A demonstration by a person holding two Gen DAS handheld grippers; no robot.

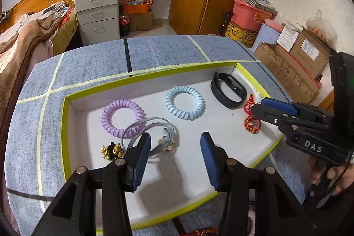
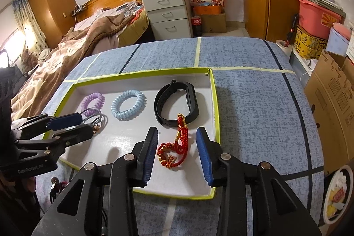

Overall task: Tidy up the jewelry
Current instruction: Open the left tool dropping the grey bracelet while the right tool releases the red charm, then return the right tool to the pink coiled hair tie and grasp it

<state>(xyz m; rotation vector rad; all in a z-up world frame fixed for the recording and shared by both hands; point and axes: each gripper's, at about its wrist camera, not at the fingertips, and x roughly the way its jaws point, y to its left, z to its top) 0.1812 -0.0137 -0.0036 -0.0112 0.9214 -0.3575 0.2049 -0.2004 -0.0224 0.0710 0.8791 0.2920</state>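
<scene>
Nearby, the left gripper hangs wide and empty above a grey hair tie lying in the green-rimmed tray. The right gripper is likewise parted, straddling a red cord bracelet without pressing it, seemingly set down there. Purple coil, blue coil and black wristband lie apart in a row, apparently sorted. Only the left view shows a gold bell ornament; only the right shows a plate off the worktop.
</scene>
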